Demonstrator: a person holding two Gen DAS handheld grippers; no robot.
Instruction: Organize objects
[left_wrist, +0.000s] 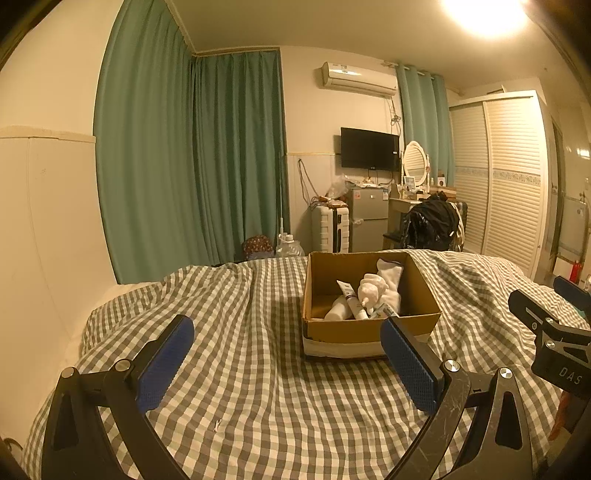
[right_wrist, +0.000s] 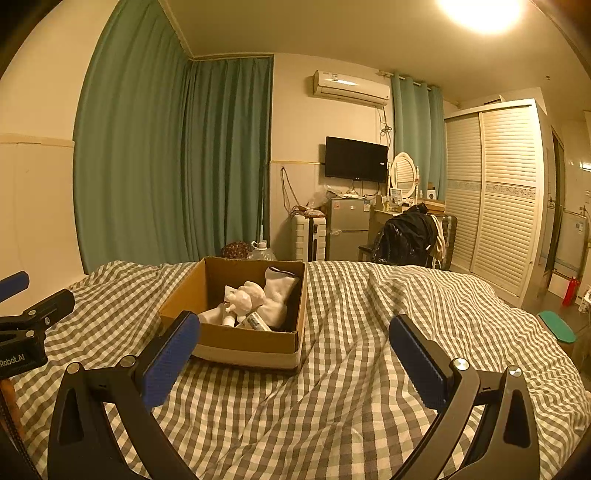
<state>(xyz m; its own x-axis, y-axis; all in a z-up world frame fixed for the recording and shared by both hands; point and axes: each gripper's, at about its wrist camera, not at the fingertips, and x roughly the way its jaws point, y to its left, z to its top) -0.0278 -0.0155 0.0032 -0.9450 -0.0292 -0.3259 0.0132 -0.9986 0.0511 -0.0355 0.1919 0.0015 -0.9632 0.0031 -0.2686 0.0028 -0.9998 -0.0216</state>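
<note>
Two tongs (left_wrist: 288, 354) (right_wrist: 295, 356) spread, checked bedspread (left_wrist: 258, 387), cardboard box (left_wrist: 369, 328)

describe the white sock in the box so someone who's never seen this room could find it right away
On the bed with the grey-and-white checked cover sits an open cardboard box. The white sock leans in its far corner, on the side toward the wardrobe, behind the tubes and the white figurine. It is the only soft cloth item there, with a dark band at its cuff.
</note>
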